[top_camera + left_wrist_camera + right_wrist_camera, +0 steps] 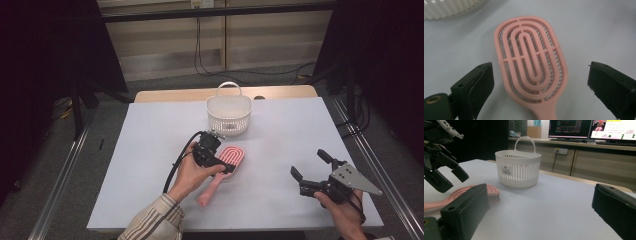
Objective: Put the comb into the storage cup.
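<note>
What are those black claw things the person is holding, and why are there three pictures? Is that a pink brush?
Those claws are grippers, like big tongs, one in each hand. One picture is taken from above the table. The other two come from little cameras riding on the grippers, so you look out between each one's two black jaws.

On the white table lies a pink hairbrush, bristles down, and behind it stands a white basket with a handle.

The left gripper hangs right over the brush, jaws spread on either side of its head. Nothing is squeezed yet. The right gripper waits off to the side, open and holding nothing.
</note>
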The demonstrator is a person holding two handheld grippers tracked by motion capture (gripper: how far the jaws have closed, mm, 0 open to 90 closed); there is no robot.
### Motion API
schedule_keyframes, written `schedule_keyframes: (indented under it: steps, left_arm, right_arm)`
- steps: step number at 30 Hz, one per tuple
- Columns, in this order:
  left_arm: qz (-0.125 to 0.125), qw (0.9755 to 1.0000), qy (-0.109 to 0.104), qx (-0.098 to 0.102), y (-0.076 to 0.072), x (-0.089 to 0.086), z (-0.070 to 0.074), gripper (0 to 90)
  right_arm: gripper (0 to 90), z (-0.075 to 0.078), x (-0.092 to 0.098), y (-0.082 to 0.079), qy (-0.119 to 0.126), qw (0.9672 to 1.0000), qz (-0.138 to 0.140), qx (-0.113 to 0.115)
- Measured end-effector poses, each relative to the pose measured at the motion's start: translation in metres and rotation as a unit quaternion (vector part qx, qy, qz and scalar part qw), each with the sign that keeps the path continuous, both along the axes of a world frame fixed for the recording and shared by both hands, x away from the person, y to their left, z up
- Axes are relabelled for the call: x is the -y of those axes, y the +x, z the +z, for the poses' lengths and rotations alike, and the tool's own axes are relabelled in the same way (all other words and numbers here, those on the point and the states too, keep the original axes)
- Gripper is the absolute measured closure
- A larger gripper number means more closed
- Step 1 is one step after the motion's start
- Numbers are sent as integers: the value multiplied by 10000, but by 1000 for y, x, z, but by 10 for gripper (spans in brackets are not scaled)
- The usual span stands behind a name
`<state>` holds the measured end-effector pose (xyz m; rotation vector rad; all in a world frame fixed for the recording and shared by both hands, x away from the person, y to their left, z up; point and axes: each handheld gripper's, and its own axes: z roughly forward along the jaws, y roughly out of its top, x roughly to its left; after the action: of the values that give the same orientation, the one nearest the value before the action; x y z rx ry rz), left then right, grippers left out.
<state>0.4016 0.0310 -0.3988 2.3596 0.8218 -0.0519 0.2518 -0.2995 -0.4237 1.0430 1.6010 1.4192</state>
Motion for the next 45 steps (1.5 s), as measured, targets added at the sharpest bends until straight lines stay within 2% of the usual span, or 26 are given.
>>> schedule_keyframes:
  steps: [2, 6, 9, 16, 18, 26, 34, 38, 45]
  left_arm:
    - [24, 10000, 22, -68, 2, 1, -3, 71]
    - [26, 10000, 92, -13, 6, 4, -8, 82]
    - [-22, 9999, 128, -71, 8, 8, -12, 84]
    - [15, 9999, 128, -103, 13, 11, -15, 100]
    - [28, 9998, 107, -185, 14, 13, -17, 104]
    - [-58, 9993, 318, -205, 13, 21, -23, 119]
    - [-149, 9986, 482, -176, 15, 30, -27, 115]
    - [-135, 9983, 521, -203, 15, 33, -29, 96]
    - [-51, 9985, 533, -112, 14, 34, -28, 82]
  right_arm:
    - [1, 0, 0, 0, -10, 10000, 11, 4]
    - [0, 0, 0, 0, -26, 10000, 17, -8]
    - [0, 0, 0, 0, -24, 10000, 21, -12]
    - [0, 0, 0, 0, -25, 10000, 34, -13]
    - [0, 0, 0, 0, -22, 10000, 28, -8]
    - [0, 0, 0, 0, -21, 10000, 38, -16]
    - [0, 0, 0, 0, -26, 10000, 45, -25]
    - [0, 0, 0, 0, -24, 10000, 55, -18]
    - [0, 0, 0, 0, -19, 10000, 45, -13]
